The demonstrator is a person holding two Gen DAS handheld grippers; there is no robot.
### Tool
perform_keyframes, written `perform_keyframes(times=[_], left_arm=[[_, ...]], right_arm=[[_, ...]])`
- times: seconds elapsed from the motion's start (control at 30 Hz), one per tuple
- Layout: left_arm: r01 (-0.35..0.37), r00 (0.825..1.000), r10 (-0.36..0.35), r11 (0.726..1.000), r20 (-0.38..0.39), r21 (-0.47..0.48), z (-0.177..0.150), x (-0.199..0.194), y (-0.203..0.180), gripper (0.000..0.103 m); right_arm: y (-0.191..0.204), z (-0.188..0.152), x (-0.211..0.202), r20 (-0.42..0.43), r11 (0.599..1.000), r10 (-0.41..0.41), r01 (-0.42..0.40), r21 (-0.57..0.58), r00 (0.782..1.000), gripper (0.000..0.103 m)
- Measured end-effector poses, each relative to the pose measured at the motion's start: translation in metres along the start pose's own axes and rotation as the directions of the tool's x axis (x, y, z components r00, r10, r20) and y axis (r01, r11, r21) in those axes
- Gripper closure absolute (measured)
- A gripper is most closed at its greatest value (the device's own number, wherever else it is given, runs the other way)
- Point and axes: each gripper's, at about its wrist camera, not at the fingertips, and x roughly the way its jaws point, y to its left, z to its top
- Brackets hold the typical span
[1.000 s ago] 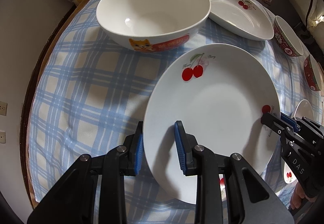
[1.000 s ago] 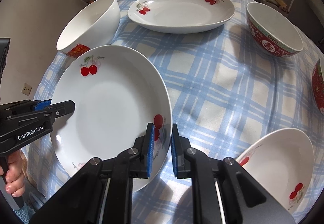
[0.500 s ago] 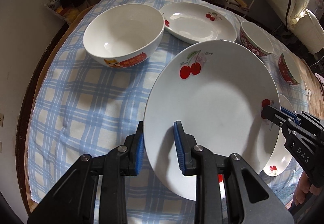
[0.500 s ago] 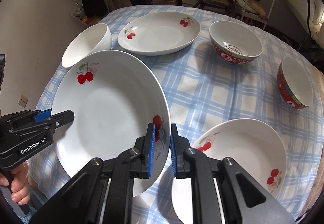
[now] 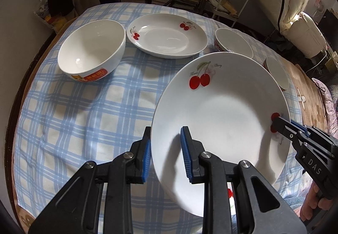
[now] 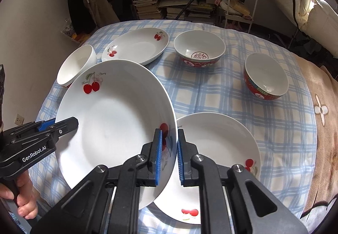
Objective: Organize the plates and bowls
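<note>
**Plate in the air, gripped only at two points on its rim**

The left gripper (image 5: 165, 149) is clamped on the near-left rim of the plate (image 5: 221, 119), one blue pad under the edge and one on the inside face. The right gripper (image 6: 169, 149) is clamped on the opposite rim, right over a printed cherry. The plate hangs tilted between them, clear of the tablecloth (image 5: 84, 119), with a second plate (image 6: 215, 149) resting on the cloth just below and to its right.

The main risk, as I judge it, is slip: glazed china is smooth, each grip bites only a narrow strip of rim, and if the two hands drift apart or twist unevenly the plate could pivot out of one claw and drop onto the plate beneath, chipping both. Lowering it off-centre onto a stack could also make it slide.

The held plate is white, shallow and round, with a cherry pair and small lettering near its far rim.

Farther off sit a white bowl (image 5: 90, 54) with an orange label, a third plate (image 5: 166, 37), and two red-patterned bowls (image 6: 199, 50), each standing apart on the cloth.
</note>
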Motion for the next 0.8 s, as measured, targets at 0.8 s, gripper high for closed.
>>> perform_keyframes(times=[0.8], left_arm=[[0.067,0.995,-0.057,0.989,-0.083,0.131,-0.014,0.051,-0.092,0.077]], right_arm=[[-0.096,-0.018,0.003,-0.092,0.981,-0.103,0.116,0.152,0.99,0.09]])
